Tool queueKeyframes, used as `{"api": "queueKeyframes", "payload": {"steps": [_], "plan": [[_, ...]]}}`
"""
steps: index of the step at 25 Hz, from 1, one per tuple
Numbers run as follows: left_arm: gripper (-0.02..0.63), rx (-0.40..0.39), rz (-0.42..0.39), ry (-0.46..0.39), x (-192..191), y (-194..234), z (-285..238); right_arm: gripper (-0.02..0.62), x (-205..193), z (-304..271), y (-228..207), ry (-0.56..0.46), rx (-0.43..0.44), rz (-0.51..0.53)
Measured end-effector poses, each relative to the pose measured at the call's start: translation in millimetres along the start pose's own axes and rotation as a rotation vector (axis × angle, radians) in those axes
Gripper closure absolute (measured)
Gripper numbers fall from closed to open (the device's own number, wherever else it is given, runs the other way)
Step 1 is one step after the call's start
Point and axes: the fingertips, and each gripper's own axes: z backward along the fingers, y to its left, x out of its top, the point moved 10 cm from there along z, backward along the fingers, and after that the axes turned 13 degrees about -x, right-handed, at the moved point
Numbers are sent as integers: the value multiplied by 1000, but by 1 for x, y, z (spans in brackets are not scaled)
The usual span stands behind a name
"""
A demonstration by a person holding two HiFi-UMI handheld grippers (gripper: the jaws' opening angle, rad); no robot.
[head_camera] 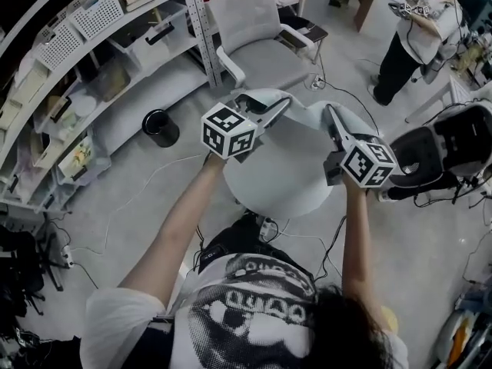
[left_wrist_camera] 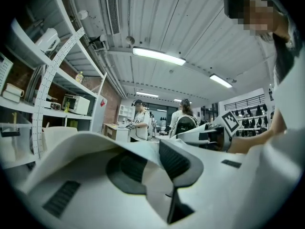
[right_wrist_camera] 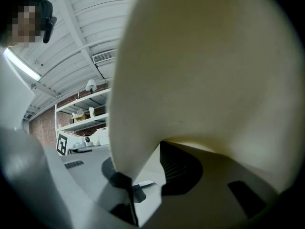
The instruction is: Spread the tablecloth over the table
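Observation:
The white tablecloth is stretched between my two grippers, above a round white table. My left gripper holds its left edge and my right gripper its right edge; both point away from me. In the left gripper view the left gripper is shut on a fold of the tablecloth, and the right gripper's marker cube shows beyond it. In the right gripper view the right gripper pinches the tablecloth, which billows up and hides most of the room.
A grey chair stands just beyond the table. Metal shelves with boxes and baskets line the left, with a black bin by them. Black-and-white equipment and cables sit at the right. Another person stands at the far right.

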Motion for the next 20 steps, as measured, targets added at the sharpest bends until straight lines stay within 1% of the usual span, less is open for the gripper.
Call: {"api": "queueKeyframes", "payload": {"steps": [4,10,15,20], "plan": [[520,21,46,11,-23,-30,12,499,-25,27,0,23,-5,-50],[520,51,115,28,-59,-70,31,505,-67,65,0,55,-2,-184],[520,78,199,30,-91,-103,50,514,-103,96,3,91,-7,-303],[520,99,303,35,-126,-129,68,525,-142,122,7,129,-21,-411]]}}
